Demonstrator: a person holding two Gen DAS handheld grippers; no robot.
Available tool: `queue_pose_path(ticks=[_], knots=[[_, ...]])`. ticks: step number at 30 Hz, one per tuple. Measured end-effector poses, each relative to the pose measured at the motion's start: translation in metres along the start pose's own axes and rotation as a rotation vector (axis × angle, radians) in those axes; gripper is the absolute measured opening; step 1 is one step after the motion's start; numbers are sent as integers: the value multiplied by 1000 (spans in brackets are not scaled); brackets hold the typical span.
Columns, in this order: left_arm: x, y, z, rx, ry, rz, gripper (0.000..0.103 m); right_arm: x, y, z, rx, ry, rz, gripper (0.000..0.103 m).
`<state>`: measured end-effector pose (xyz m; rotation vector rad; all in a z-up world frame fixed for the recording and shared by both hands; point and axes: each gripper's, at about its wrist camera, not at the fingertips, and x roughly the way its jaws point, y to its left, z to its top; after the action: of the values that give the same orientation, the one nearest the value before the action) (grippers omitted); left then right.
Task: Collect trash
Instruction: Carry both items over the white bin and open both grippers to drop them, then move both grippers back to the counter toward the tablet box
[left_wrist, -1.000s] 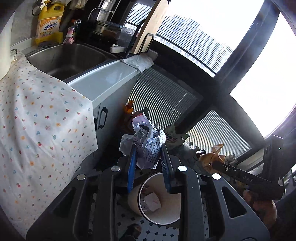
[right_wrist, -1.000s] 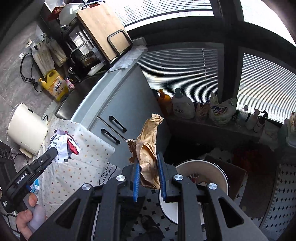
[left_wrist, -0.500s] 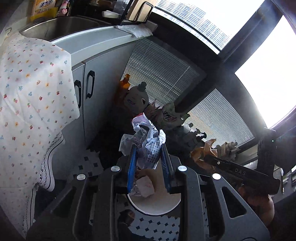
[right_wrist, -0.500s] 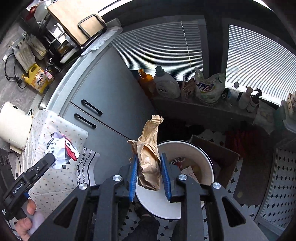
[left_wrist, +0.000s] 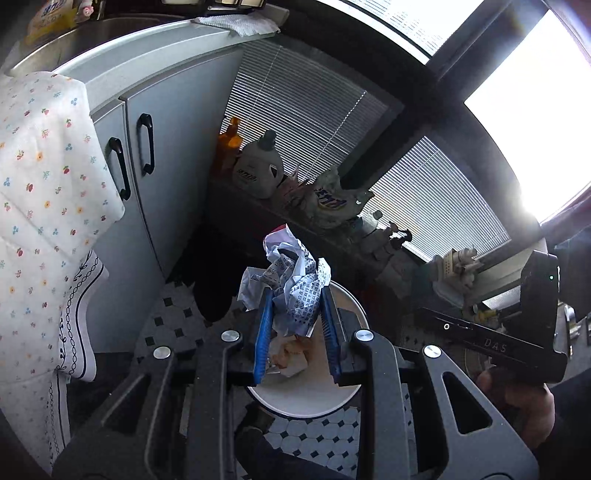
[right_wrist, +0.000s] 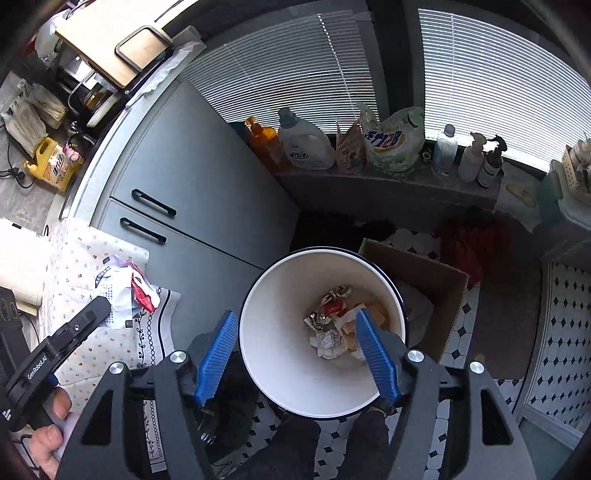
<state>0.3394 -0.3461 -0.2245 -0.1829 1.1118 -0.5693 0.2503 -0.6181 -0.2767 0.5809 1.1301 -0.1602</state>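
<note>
My left gripper (left_wrist: 295, 295) is shut on a crumpled wad of printed paper (left_wrist: 291, 280) and holds it above the white trash bin (left_wrist: 343, 398) on the floor. In the right wrist view the same wad (right_wrist: 125, 291) shows at the left, over the flowered tablecloth. My right gripper (right_wrist: 295, 325) is open and empty, its blue fingers (right_wrist: 218, 354) spread over the bin (right_wrist: 273, 295). Foil, wrappers and a brown paper bag (right_wrist: 351, 332) lie at the bin's bottom.
Grey cabinet doors (right_wrist: 192, 192) stand left of the bin. An open cardboard box (right_wrist: 424, 280) sits to its right. Detergent bottles (right_wrist: 306, 144) and bags line a low shelf under the blinds. A flowered cloth (left_wrist: 40, 206) hangs over the table edge.
My right gripper has opened and the brown paper bag has dropped into the bin. My left gripper has carried the paper wad from near the table to above the bin.
</note>
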Motion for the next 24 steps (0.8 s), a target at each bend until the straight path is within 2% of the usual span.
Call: queue_pose_path(ticks=[6,8,9,11,15,20,24], knots=[[28,-25,-4,61,73,-48,26,-31,-33,-2,57,-55,-46,70],[36,-36,-6,83,98,-74,28,-41,-43,-4,82,-71,-57,70],[39,-41,-7,90,107,-83,32,-46,-48,-6,94,-78,-62,70],[43,-49,-7,104,120,-91,49,-53,-56,-8,115,-93,-68,70],[37,-57,-5,131,105,-105,68,-59,-62,-11,143,-107,-64,71],[9,-38,4,100,39,-67,77,-56,-43,-8,116,-114,-35,73],[-26,-7,10,53,-36,5,91,-55,-9,-1,57,-139,-13,79]])
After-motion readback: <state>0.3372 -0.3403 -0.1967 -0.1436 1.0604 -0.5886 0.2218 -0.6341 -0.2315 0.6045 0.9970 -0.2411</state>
